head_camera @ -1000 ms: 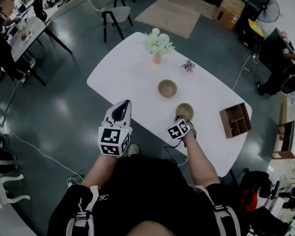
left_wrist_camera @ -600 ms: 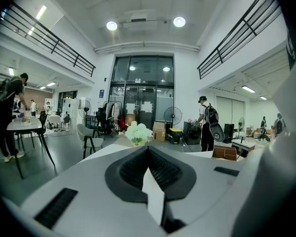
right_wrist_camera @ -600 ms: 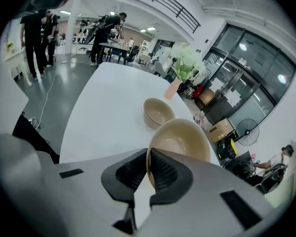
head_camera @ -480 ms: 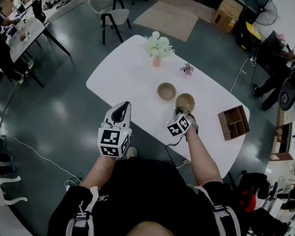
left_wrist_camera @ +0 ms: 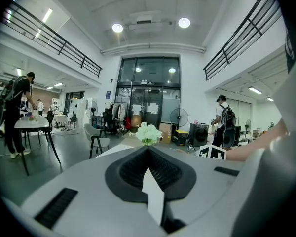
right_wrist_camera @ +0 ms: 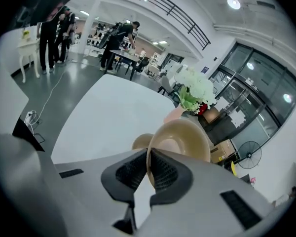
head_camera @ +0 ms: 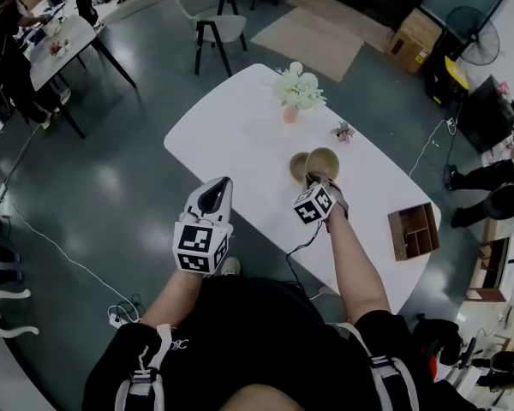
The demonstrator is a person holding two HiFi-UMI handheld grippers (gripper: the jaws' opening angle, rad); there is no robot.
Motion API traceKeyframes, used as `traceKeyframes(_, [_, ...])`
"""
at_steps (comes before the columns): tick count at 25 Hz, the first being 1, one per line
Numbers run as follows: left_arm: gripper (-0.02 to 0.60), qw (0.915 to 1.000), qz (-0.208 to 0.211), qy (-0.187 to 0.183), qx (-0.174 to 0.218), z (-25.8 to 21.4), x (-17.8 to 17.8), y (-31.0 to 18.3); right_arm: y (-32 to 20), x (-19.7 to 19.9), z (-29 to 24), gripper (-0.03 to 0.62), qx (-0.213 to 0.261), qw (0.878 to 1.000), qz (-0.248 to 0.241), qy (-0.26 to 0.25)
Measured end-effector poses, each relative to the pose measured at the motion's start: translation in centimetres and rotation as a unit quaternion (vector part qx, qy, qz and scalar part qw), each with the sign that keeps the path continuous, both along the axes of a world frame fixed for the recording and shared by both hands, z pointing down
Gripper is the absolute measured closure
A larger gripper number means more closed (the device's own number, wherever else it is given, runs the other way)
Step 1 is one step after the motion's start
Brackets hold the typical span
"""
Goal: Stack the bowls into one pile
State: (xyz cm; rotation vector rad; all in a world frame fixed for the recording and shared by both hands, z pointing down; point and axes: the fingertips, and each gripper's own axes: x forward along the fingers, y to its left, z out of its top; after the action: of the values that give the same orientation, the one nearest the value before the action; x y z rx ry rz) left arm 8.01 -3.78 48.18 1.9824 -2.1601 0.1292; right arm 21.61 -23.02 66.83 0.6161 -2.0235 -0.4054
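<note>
Since a sec ago my R fingers (right_wrist_camera: 165, 174) have lifted the bowl (head_camera: 324, 162) off the counter (head_camera: 231, 127) and carried it up-counter. It now hangs tilted right by the 2nd bowl (head_camera: 297, 167), overlapping it in head view; can't tell if the two touch. L fingers (left_wrist_camera: 133, 168) barely shifted: pressed together, nothing btwn them, held out past the counter's near edge, over the floor. R fingers are clamped on the bowl's near rim, one pad inside, one outside, the wall running edge-on btwn them in the right gripper view. There the 2nd bowl (right_wrist_camera: 139, 142) peeks out behind on the left, sitting upright on the counter. Flowers (head_camera: 300, 92) stand further back, a box (head_camera: 413, 231) well off to the right; neither's in the way. Handling, my guess: bowl's stiff, thin-walled and light, since a one-sided rim pinch carries it w/o sag. Surface looks smooth, so it could swivel round the pads if I jerk. Material unclear, maybe wood or glazed, so treat as chippable and don't drop it in. Rim pinch is the right hold b/c it leaves the underside free to nest. Next, prob.: centre it over the 2nd bowl, level it, lower till it seats, then let go. Risk: rim catches rim and skids the 2nd bowl.
</note>
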Motion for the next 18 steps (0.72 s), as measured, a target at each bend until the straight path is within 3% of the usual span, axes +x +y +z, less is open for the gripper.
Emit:
traceKeyframes(8, [0.569,0.9998,-0.020,-0.003,-0.003,0.2,-3.5,-0.5,-1.3,-3.5,3.2,0.565,-0.039,0.999,-0.018,0.029])
traceKeyframes(18, [0.569,0.9998,-0.019,-0.009,-0.002,-0.2,-5.6,-2.9,-2.3,-4.3,6.4,0.556,-0.093,0.994,-0.017,0.056])
